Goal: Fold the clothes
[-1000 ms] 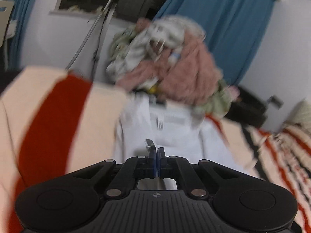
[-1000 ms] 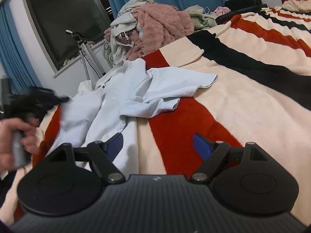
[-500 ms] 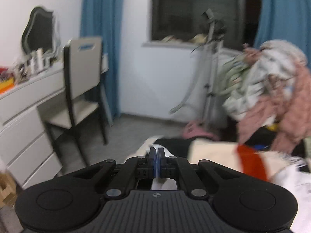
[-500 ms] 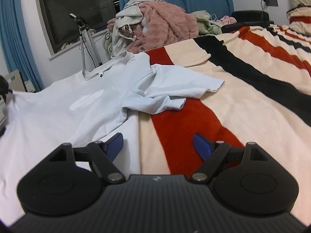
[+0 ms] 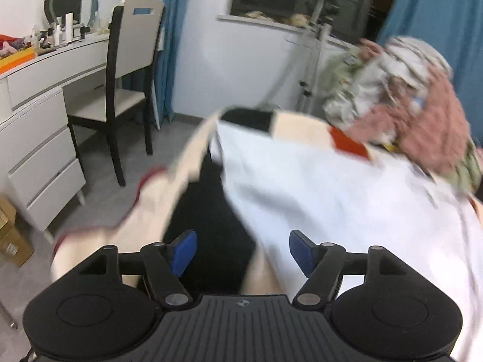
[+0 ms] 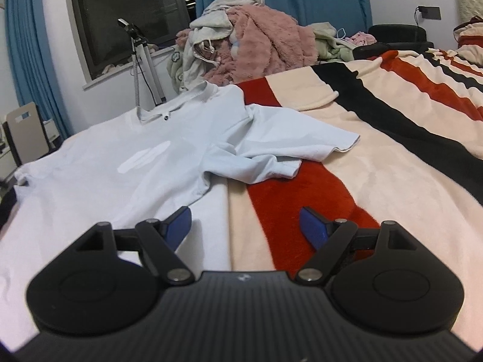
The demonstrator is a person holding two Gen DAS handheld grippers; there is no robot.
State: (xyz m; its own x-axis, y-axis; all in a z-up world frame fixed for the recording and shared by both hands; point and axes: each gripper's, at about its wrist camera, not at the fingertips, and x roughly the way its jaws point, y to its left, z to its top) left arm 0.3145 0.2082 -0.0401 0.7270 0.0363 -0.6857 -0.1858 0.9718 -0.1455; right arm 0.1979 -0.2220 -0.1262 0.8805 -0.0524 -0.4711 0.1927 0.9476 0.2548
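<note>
A white T-shirt [image 6: 126,163] lies spread face up on the striped blanket [image 6: 377,175], collar at the far side, its right sleeve crumpled and folded inward. My right gripper [image 6: 246,226] is open and empty, low over the shirt's near right edge. In the left wrist view the shirt [image 5: 332,193] is blurred and lies over the bed's left edge. My left gripper [image 5: 241,249] is open and empty, just short of the shirt's left edge, above the hanging blanket [image 5: 169,199].
A pile of clothes [image 6: 250,48] sits at the bed's far end, also in the left wrist view [image 5: 407,111]. A tripod [image 6: 142,60] stands by the window. A chair [image 5: 123,84] and a white dresser [image 5: 39,138] stand left of the bed.
My left gripper was shut on the shirt's edge, pulled it out to the left, and has now opened and let go. The shirt went from bunched to spread flat. My right gripper stayed open.
</note>
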